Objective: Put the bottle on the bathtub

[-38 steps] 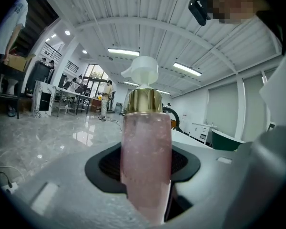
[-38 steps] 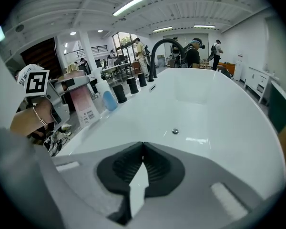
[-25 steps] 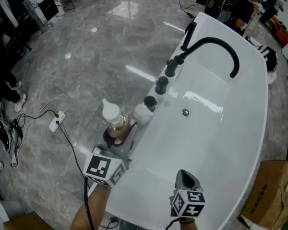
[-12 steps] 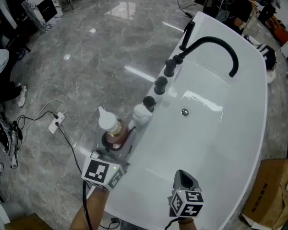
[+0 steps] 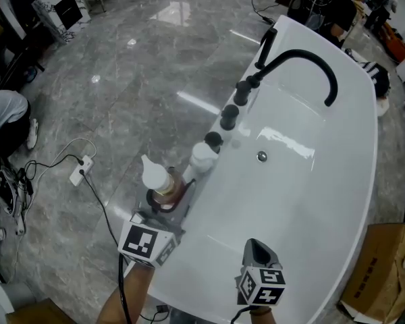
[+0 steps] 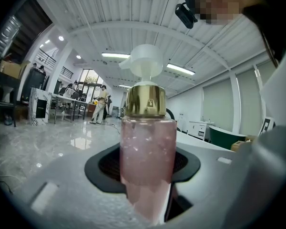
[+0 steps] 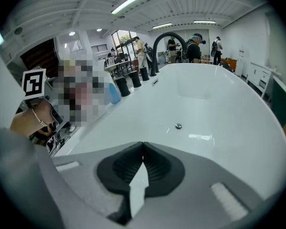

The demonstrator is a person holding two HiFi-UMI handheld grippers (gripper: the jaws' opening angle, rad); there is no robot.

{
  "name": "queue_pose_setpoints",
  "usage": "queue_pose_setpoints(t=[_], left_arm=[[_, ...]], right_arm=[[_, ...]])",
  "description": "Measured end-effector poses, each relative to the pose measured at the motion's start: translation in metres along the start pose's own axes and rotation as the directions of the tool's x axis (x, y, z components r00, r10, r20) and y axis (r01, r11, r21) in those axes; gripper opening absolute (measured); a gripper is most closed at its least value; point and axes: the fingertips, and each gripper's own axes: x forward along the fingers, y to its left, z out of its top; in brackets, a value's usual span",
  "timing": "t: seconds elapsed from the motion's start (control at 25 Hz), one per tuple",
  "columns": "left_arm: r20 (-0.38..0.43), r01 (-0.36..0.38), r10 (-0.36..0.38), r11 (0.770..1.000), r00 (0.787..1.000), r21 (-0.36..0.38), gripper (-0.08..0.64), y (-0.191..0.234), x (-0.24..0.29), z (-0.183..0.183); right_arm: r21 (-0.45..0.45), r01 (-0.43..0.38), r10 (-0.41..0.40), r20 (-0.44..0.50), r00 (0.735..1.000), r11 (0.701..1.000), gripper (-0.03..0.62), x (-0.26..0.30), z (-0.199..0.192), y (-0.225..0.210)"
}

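Closest to us, the right gripper (image 7: 142, 149) is clenched on nothing, its pads pressed together, and it hovers over the white bathtub (image 5: 324, 181). Just to the left, the left gripper (image 5: 160, 204) is clamped on the lower body of the bottle (image 6: 148, 151). It's a clear pump bottle full of pink liquid, with a gold collar and a white pump head. It's held upright at the outer edge of the tub's rim, and we can't tell if the base is touching yet.

Our guess is it has some weight, since it looks nearly full. The walls look stiff and smooth, so probably slick, and we'd treat it as breakable. We'd grip the body, never the pump, and set it down flat because tall and narrow tips easily.

Just past it, a white bottle (image 5: 202, 158) stands on the rim. Then come three black knobs (image 5: 228, 117) and the black faucet (image 5: 304, 63).
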Motion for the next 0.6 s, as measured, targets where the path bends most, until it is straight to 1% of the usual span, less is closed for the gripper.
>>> queue_pose_setpoints(t=[0.28, 0.6], left_arm=[[-0.001, 0.006, -0.006, 1.000, 1.000, 0.027, 0.219, -0.005, -0.003, -0.001], [0.000, 0.008, -0.008, 0.999, 1.000, 0.036, 0.219, -0.007, -0.003, -0.001]], right_arm=[[0.006, 0.007, -0.007, 0.001, 1.000, 1.000, 0.003, -0.005, -0.006, -0.004], [0.020, 0.011, -0.011, -0.005, 1.000, 1.000, 0.003, -0.008, -0.015, -0.007]])
